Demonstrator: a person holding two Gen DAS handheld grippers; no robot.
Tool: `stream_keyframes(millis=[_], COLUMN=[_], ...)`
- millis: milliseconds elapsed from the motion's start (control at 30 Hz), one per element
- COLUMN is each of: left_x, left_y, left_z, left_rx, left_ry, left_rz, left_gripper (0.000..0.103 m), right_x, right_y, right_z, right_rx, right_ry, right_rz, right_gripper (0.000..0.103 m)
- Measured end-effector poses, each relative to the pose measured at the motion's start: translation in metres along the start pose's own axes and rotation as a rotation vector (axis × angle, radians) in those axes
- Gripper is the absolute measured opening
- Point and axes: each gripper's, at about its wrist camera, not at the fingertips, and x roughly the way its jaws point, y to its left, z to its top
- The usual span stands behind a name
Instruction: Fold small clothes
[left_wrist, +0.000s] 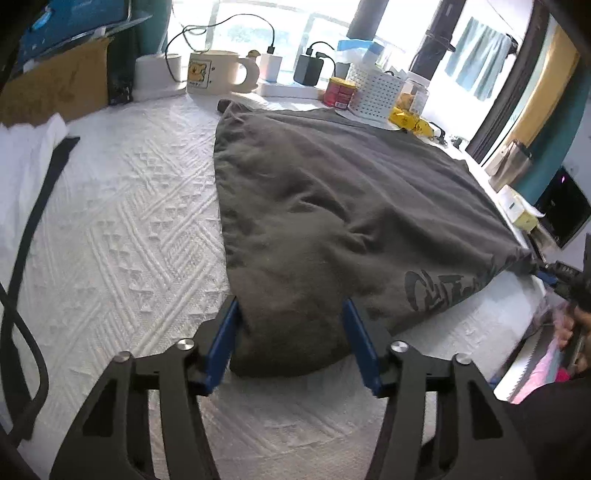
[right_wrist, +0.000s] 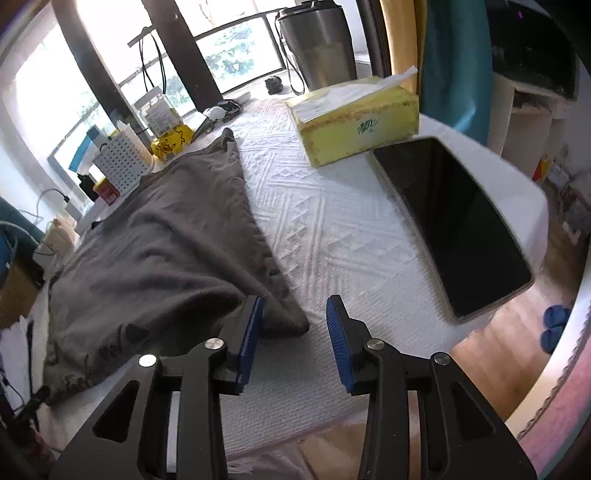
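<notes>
Left gripper (left_wrist: 291, 334): blue pads spread wide astride the near corner of the grey shirt (left_wrist: 332, 206), not pressing it. Right gripper (right_wrist: 294, 334): jaws parted, shirt corner just inside the left pad, the grip unclear. The shirt lies spread on the white cloth (right_wrist: 332, 229); tissue box (right_wrist: 354, 118) and tablet (right_wrist: 454, 225) lie beyond, right.

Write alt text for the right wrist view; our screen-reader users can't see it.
Open blue-padded right tongs hover at the near corner of a dark grey garment spread on a white textured cloth, the corner beside the left pad. Behind lie a dark tablet and a yellow tissue box.
</notes>
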Motion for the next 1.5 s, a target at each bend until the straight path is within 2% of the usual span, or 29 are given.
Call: stream_keyframes(millis=[33,133,167,200,333,500,700,867,933,1000,1033,1133,1200,1267,1333,1367,1400,1467,1500], left_x=[0.000,0.003,0.004,0.005,-0.001,-0.028,-0.057,-0.064,-0.053,-0.031,-0.030,-0.027,-0.025,-0.023,-0.024,-0.025,-0.025,-0.029,-0.032], left_y=[-0.001,-0.005,-0.006,-0.006,0.008,0.019,0.013,0.021,0.025,0.033,0.037,0.038,0.036,0.035,0.037,0.039,0.043,0.053,0.060], left_z=[-0.001,-0.002,-0.002,-0.002,0.004,0.017,0.020,0.008,0.001,-0.013,-0.017,-0.015,-0.012,-0.010,-0.009,-0.008,-0.008,-0.005,-0.003], left_rx=[0.002,0.021,0.028,0.029,0.000,0.000,0.012,0.000,0.002,0.017,0.017,0.002,0.018,0.028,0.029,0.028,0.031,0.038,0.034], left_ry=[-0.010,-0.028,-0.025,-0.020,-0.006,-0.044,-0.048,-0.019,0.022,0.101,0.077,0.098,0.114,0.131,0.135,0.138,0.143,0.142,0.143], left_rz=[-0.003,-0.012,-0.022,-0.032,-0.086,-0.098,-0.100,-0.065,-0.024,-0.006,-0.007,-0.012,-0.002,0.006,0.018,0.029,0.047,0.079,0.103], left_gripper=[0.055,0.035,0.020,0.014,0.009,0.009,0.008,0.008,0.003,0.004,0.006,0.007,0.007,0.008,0.013,0.023,0.038,0.053,0.054], right_x=[0.004,0.007,0.010,0.014,0.017,-0.001,-0.032,-0.031,-0.021,-0.008,-0.002,0.002,0.003,0.001,0.000,-0.001,-0.002,-0.005,-0.009], right_y=[0.002,0.020,0.026,0.030,0.038,0.031,0.037,0.029,0.028,0.023,0.022,0.020,0.018,0.016,0.013,0.011,0.007,0.006,0.006], right_z=[-0.004,-0.011,-0.012,-0.014,-0.013,0.003,0.009,-0.003,-0.009,-0.016,-0.019,-0.017,-0.014,-0.012,-0.008,-0.006,-0.003,0.004,0.009], right_rx=[0.012,-0.009,-0.011,-0.017,-0.050,-0.086,-0.197,-0.218,-0.226,-0.215,-0.211,-0.196,-0.187,-0.201,-0.199,-0.189,-0.176,-0.167,-0.170], right_ry=[0.005,-0.032,-0.036,-0.039,-0.062,-0.092,-0.113,-0.042,-0.001,0.047,0.080,0.088,0.096,0.087,0.079,0.079,0.080,0.071,0.052], right_rz=[0.015,0.011,0.027,0.047,0.034,0.016,0.055,0.067,0.044,0.028,0.030,0.043,0.056,0.037,0.013,0.013,0.011,0.008,0.006], right_gripper=[0.040,0.039,0.028,0.021,0.010,0.008,0.008,0.008,0.008,0.008,0.008,0.008,0.012,0.026,0.032,0.033,0.033,0.033,0.033])
